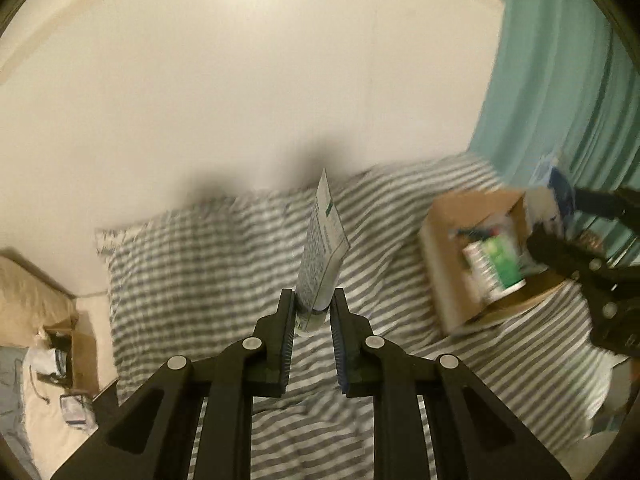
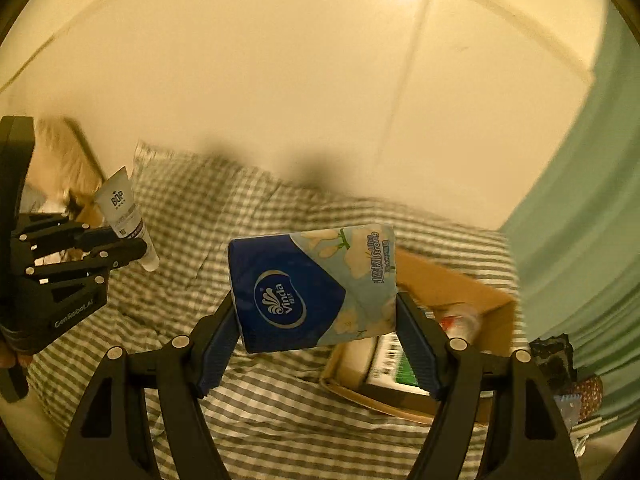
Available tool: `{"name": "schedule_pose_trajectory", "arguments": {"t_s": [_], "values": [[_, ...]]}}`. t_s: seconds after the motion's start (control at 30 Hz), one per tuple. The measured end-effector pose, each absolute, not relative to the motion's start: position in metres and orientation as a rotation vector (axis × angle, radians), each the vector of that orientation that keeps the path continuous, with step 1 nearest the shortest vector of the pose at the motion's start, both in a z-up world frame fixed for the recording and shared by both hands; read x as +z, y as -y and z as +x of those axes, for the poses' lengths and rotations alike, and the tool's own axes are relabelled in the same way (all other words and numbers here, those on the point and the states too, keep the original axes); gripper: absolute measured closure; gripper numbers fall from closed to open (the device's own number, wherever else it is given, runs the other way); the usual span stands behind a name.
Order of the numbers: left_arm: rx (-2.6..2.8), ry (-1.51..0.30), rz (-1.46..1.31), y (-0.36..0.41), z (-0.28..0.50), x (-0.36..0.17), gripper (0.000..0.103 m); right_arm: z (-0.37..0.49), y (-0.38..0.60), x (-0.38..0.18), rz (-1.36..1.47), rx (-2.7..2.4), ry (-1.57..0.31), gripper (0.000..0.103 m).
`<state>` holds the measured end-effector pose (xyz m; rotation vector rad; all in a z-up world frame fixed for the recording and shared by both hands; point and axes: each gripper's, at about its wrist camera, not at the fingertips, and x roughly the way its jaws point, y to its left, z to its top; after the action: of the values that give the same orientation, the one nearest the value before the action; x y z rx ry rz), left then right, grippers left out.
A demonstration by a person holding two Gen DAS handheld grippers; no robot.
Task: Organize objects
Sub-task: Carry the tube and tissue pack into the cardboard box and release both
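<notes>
Right tongs [image 2: 316, 312] pinch tissue pack [image 2: 312, 288]; left tongs [image 1: 313, 312] pinch tube [image 1: 322, 248]. Lower pack w/ care into box [image 2: 452, 280] just below-right.

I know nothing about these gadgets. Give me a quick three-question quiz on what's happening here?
1. True or false: both grippers are holding something.
2. What does the right gripper hold? A) tissue pack B) mug C) book
3. Fill in: the cardboard box sits on a striped ____.

Key:
1. True: the left gripper clamps a white tube near its cap end.
2. A, the blue Vinda tissue pack.
3. Bed.
</notes>
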<state>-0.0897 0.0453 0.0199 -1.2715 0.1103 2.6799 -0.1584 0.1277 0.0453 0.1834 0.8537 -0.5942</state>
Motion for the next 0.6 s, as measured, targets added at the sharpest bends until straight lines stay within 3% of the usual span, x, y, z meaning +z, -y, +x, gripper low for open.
{"name": "schedule_pose_trajectory", "arguments": {"t_s": [0.27, 0.6], "values": [[2.623, -0.07, -1.109, -0.115, -0.081, 0.059, 0.086, -0.215, -0.117, 0.082, 0.188, -0.743, -0.768, 0.029], [2.486, -0.06, -1.169, -0.193, -0.117, 0.024, 0.086, -0.251, -0.065, 0.046, 0.207, -0.856, -0.843, 0.03]]}}
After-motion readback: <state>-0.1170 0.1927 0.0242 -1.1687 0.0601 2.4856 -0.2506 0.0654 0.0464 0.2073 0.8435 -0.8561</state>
